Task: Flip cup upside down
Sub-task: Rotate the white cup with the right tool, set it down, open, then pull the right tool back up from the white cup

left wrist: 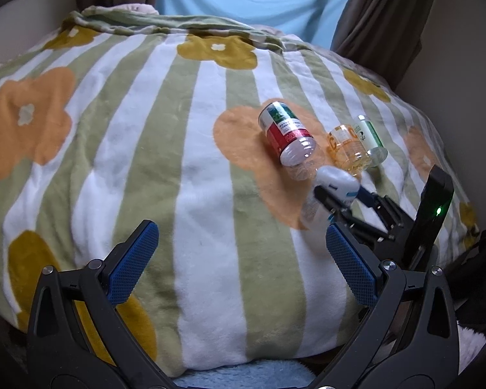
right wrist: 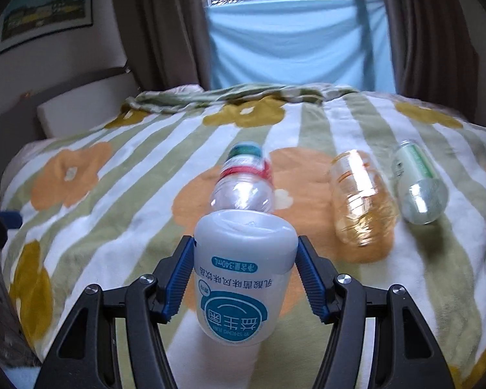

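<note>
Both tongs are seen over a striped fleece blanket (left wrist: pixel 184 168) with flower patches.

From the left wrist view, the left gripper (left wrist: pixel 239 259) is spread wide with nothing between its blue ribbed pads (left wrist: pixel 133 262); black plastic arms and metal pivots are seen behind them. The right gripper (left wrist: pixel 338 199) is seen just beyond the left gripper's right pad, closed on a white bottle (left wrist: pixel 332 191). That bottle is blurred here and is held above the blanket, at the near edge of an orange flower patch. Just past the white bottle, a clear bottle (left wrist: pixel 290 137) with a red, green and white label lies on its side on the same patch. Beside it, further from the white bottle, an amber bottle (left wrist: pixel 348 150) and a green-labelled bottle (left wrist: pixel 371 141) lie touching each other.

From the right wrist view, the white bottle (right wrist: pixel 243 275) is clamped between the right gripper's (right wrist: pixel 244 269) blue ribbed pads (right wrist: pixel 178 278), one on each flank. It is smooth, milky plastic, round and squat, with a blue printed label that reads upside down; its flat base points up and away from the camera. Directly behind the white bottle lies the clear bottle (right wrist: pixel 243 181), ribbed and transparent. To the right of the white bottle lie the amber bottle (right wrist: pixel 363 197), ridged and see-through, and then the green-labelled bottle (right wrist: pixel 419 184), just beside it. Curtains (right wrist: pixel 165 26) and a blue cloth (right wrist: pixel 295 42) hang beyond the blanket (right wrist: pixel 113 201).
</note>
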